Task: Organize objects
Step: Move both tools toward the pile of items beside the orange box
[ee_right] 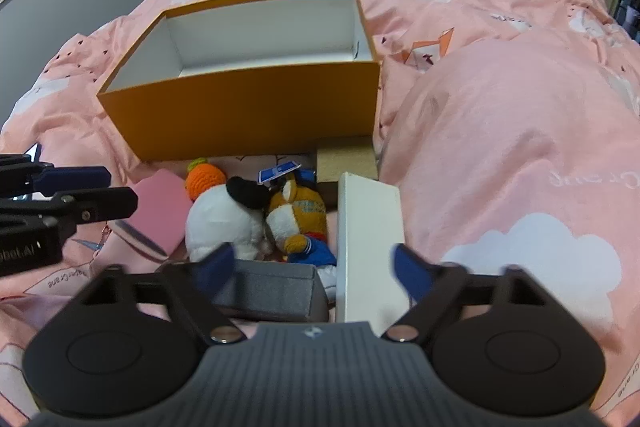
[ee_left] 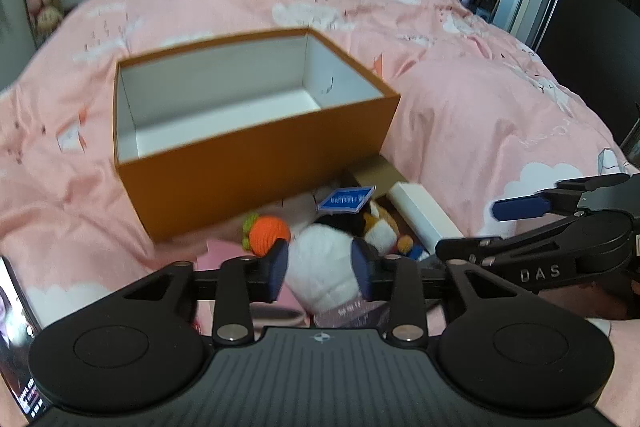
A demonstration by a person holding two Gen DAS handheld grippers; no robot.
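White plush point(ee_left: 324, 273) sits gripped in left jaws; right jaws gape wide beside orange box point(ee_right: 256, 111)

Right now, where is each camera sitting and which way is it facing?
Left wrist: rides on the left gripper, facing across the bed at the box; its fingers flank the white plush, and the right gripper pokes in from the right.
Right wrist: rides on the right gripper, facing the same box over the toys; the left gripper enters at left.
Shared: box, white plush, orange toy, white carton.
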